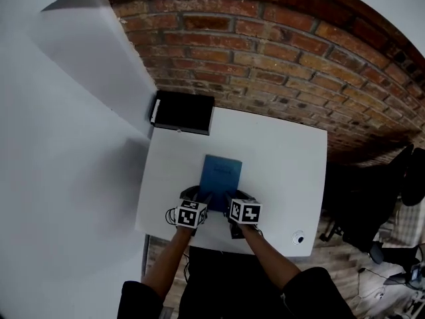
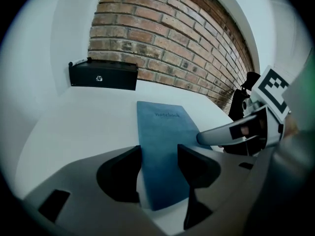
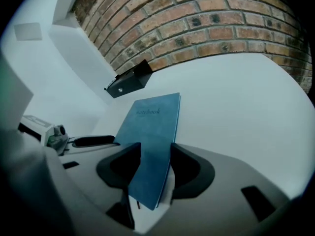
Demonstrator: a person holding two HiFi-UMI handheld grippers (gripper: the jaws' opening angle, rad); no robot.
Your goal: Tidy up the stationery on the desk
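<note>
A blue notebook lies lengthwise in the middle of the white desk. Both grippers sit at its near end, side by side. My left gripper is over the near left corner and my right gripper over the near right corner. In the left gripper view the notebook shows through the narrow gap of the left gripper. The right gripper view shows the same notebook between the right gripper jaws. Neither pair of jaws clamps it. Each view shows the other gripper's finger beside the notebook.
A black box stands at the desk's far left corner against the brick wall. A small white round object sits near the front right corner. A dark chair stands to the right of the desk.
</note>
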